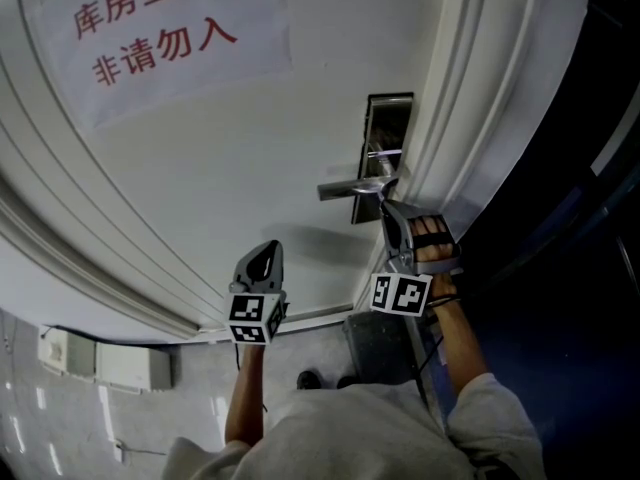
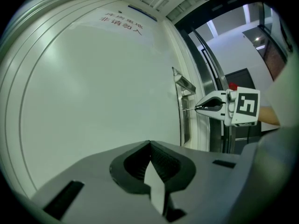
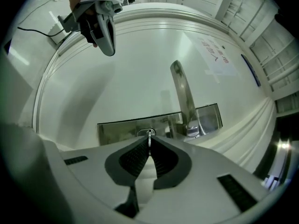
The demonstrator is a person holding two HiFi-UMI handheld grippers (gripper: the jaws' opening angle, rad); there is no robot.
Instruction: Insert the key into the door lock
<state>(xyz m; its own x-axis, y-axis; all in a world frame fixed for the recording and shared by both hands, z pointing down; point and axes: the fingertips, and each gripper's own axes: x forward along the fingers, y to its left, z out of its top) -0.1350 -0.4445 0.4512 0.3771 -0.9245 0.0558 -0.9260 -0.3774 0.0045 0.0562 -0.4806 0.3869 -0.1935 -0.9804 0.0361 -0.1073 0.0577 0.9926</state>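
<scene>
A steel lock plate (image 3: 121,129) with a lever handle (image 3: 184,97) sits on the white door (image 1: 220,168), near its right edge. My right gripper (image 3: 149,146) is shut on a small metal key (image 3: 149,135). The key's tip is at the round keyhole on the plate, and I cannot tell how deep it sits. In the left gripper view the right gripper (image 2: 198,108) points level at the lock plate (image 2: 183,122), with the key (image 2: 189,109) bridging the gap. My left gripper (image 2: 150,143) is shut and empty. It hangs in front of the bare door panel, left of the lock and below it (image 1: 265,258).
A paper sign with red characters (image 1: 160,28) is stuck high on the door. Ribbed door-frame moulding (image 1: 470,118) runs just right of the lock, with a dark opening (image 1: 570,228) beyond it. White boxes (image 1: 100,363) sit low at the left.
</scene>
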